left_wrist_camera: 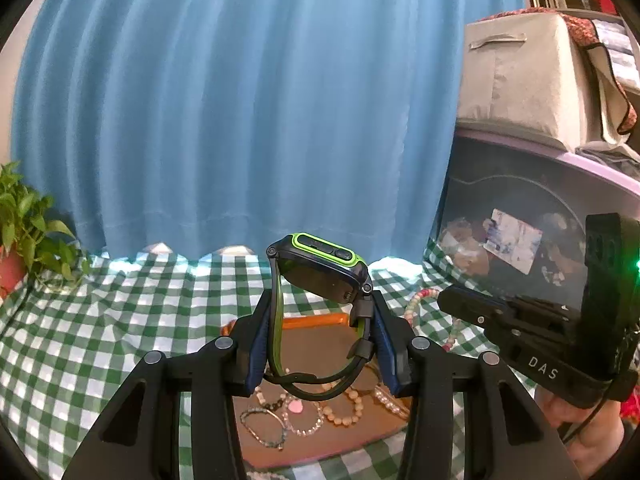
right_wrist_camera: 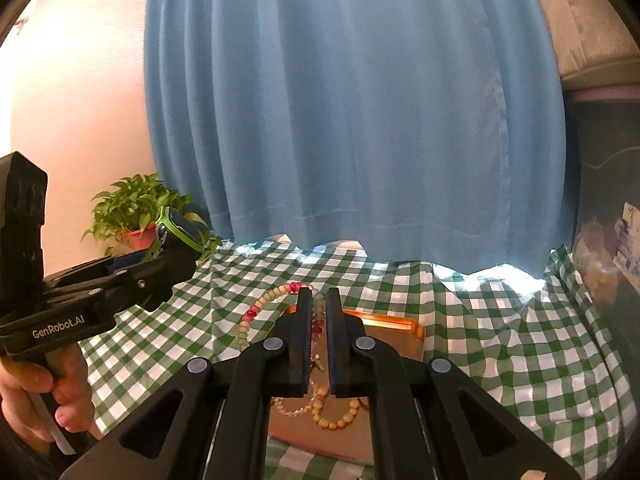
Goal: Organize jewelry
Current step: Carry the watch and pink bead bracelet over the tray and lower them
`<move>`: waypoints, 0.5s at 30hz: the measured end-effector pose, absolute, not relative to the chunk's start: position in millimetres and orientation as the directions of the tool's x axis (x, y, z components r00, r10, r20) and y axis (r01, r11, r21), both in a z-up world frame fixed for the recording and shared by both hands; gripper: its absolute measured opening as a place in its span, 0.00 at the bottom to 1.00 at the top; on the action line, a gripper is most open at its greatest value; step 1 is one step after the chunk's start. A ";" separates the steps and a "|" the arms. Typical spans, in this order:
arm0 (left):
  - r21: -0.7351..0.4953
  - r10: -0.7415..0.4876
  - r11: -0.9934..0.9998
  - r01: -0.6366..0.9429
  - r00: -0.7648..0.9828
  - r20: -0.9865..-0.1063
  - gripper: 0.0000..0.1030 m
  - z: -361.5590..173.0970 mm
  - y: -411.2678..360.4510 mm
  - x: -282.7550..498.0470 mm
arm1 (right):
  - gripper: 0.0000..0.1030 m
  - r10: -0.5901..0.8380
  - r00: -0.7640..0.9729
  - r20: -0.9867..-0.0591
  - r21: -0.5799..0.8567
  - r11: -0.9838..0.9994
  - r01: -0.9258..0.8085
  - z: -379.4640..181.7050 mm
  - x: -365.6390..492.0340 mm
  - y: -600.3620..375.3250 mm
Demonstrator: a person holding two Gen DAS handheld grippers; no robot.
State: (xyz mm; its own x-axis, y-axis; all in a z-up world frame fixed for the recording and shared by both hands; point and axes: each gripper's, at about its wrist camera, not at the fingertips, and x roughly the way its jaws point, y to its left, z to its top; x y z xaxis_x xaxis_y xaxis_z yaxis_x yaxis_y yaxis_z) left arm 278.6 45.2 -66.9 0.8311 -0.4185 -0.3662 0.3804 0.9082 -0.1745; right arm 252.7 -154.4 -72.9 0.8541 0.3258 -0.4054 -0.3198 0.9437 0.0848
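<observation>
Our left fingers are clamped on the strap of a watch, its green-edged case riding up above the tips while the loose strap ends droop below, lifted clear of the table. That mid-strap hold likely keeps the pads off the case and lets it be carried level.

Our right fingers are closed on a necklace of pale and red beads; the strand loops out to the left of the tips and lies partly on the cloth, so it trails rather than hangs free.

Below both grippers sits an orange tray on the green checked cloth, already holding several bracelets, which we judge to be where the jewelry is gathered. Behind the table hangs a blue curtain; a plant stands at the far left.
</observation>
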 end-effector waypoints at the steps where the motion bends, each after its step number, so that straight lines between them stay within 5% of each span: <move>1: -0.173 -0.417 0.909 0.379 0.828 -0.374 0.45 -72.5 43.8 283.5 | 0.05 0.327 0.850 -0.412 0.090 0.943 -0.320 -77.6 257.9 -155.0; 15: -0.212 -0.376 0.926 0.311 0.738 -0.561 0.45 -166.8 39.2 351.9 | 0.05 0.309 0.782 -0.542 0.109 0.948 -0.299 -141.4 307.4 -161.3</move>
